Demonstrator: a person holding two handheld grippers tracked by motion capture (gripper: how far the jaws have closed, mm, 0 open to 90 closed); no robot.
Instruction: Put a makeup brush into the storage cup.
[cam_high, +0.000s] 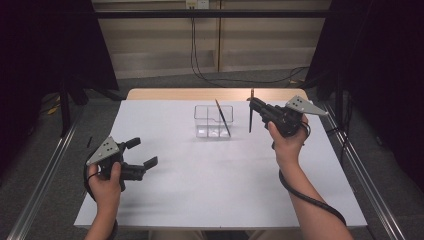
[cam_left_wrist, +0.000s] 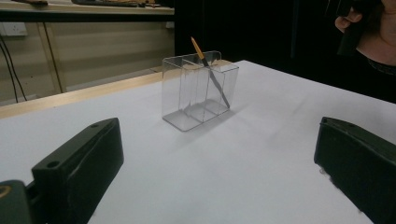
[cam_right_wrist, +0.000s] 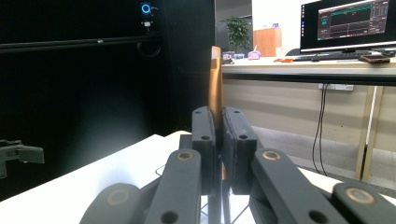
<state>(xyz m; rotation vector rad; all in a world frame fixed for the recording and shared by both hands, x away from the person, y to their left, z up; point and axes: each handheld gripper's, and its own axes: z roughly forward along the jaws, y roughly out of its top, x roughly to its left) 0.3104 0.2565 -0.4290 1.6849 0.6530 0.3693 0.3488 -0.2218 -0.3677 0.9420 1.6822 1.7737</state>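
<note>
While my right gripper (cam_high: 252, 103) clamps a pencil (cam_high: 251, 117) upright beside the clear organizer (cam_high: 214, 121), another pencil (cam_high: 223, 118) leans inside it. My left gripper (cam_high: 142, 152) rests with jaws spread, holding nothing.

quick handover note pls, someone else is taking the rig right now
Right hand-held gripper: shut on a pencil, held upright just right of the clear holder, above the table.
Left hand-held gripper: open, holding nothing, low over the table's near left.
Done: one pencil leans in the holder's right compartment.
Left: likely lower the held pencil into the holder, then release.
</note>
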